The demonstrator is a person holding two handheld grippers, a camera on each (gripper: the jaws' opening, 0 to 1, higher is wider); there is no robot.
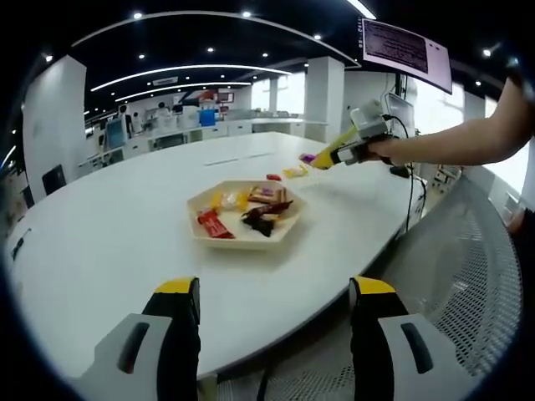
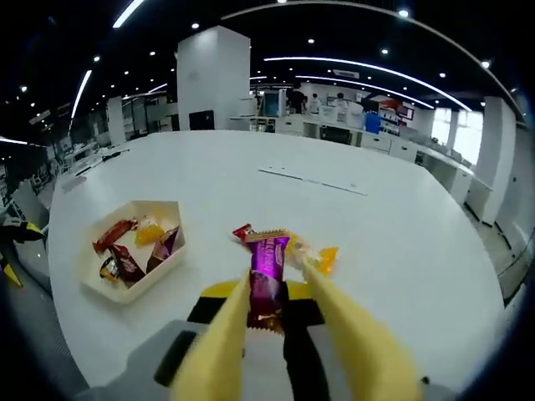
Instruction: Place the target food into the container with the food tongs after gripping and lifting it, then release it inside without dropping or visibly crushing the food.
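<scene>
We count one hexagonal tray (image 2: 94, 276) on one white table (image 2: 393, 225). In tray: five wrapped snacks. Loose on table, right of tray: four snacks, one of them purple wrapper (image 2: 267, 280) between one pair yellow tongs (image 2: 276, 334).

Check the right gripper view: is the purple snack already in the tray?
No, the purple snack lies on the table between the yellow tongs, apart from the tray.
</scene>
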